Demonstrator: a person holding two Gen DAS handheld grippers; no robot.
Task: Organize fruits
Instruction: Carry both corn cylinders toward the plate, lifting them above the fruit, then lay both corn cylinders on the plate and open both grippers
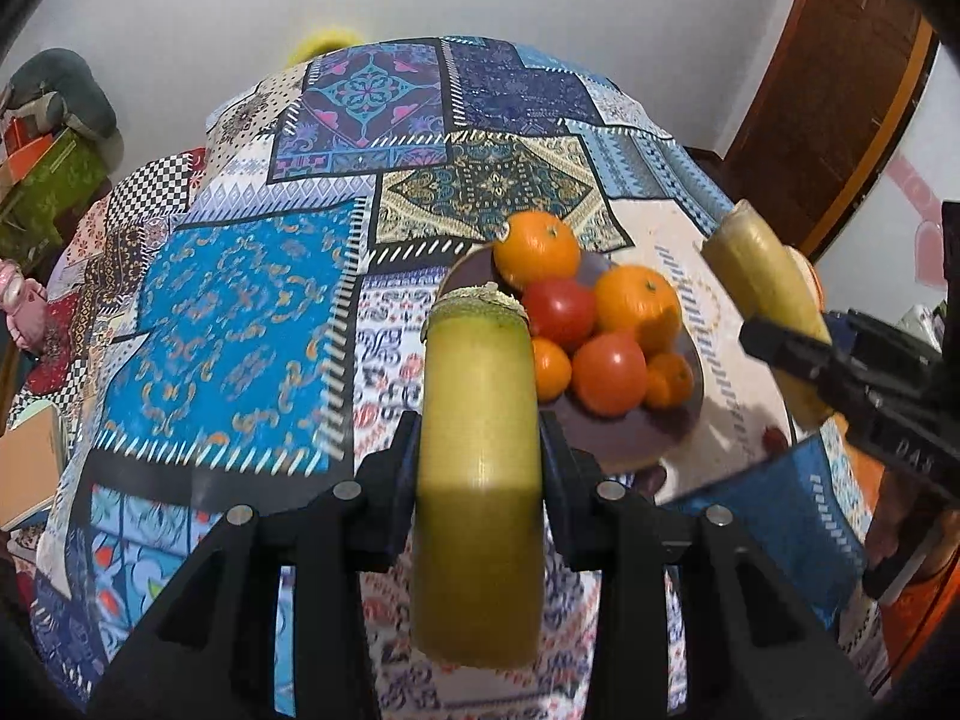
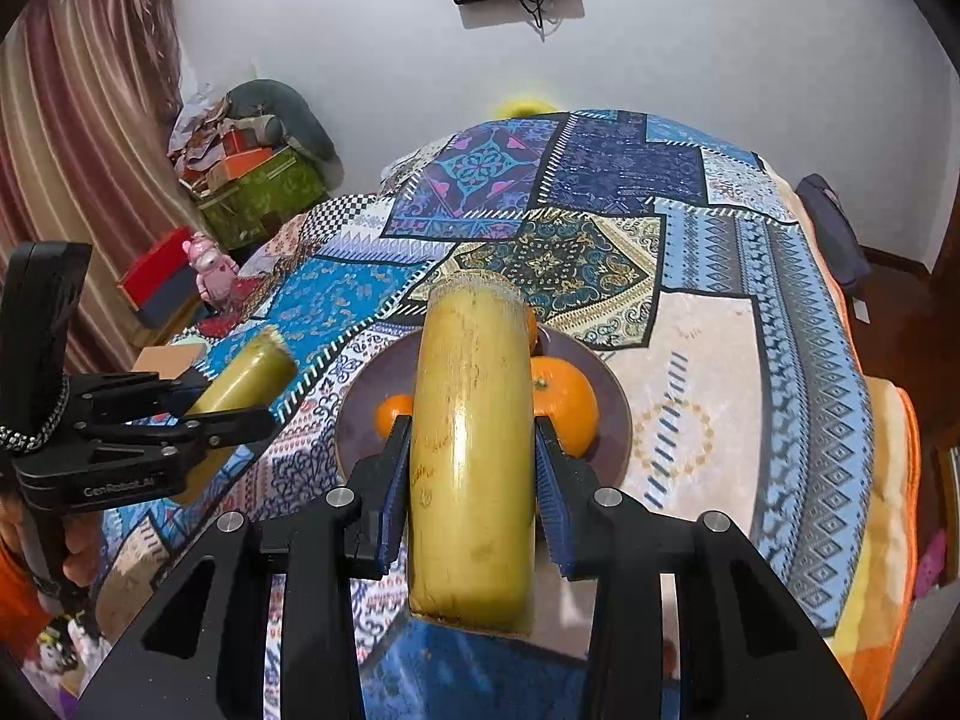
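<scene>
- Patchwork cloth [image 1: 240,312] in blues and creams covers the desk under both my tools, with a white wall behind it at the top of both views.
- My left tool [image 1: 480,480] is clenched on a yellow-green cane piece [image 1: 477,468], which stands lengthwise between the pads at lower centre of the left wrist view.
- My right tool [image 2: 474,480] grips a second cane piece [image 2: 471,450] the same way; its blue pads press both flanks.
- A dark plate [image 1: 624,438] sits just beyond, right of centre in the left view, heaped with oranges [image 1: 537,249] and tomatoes [image 1: 609,372].
- I judge the step to be carrying both pieces to a resting spot by the plate.
- To do it well I would keep the two tools apart so the pieces do not knock together.
- I would lower each piece flat onto bare cloth beside the plate rather than onto the round fruit, which could roll.
- I would let go only once a piece lies steady.
</scene>
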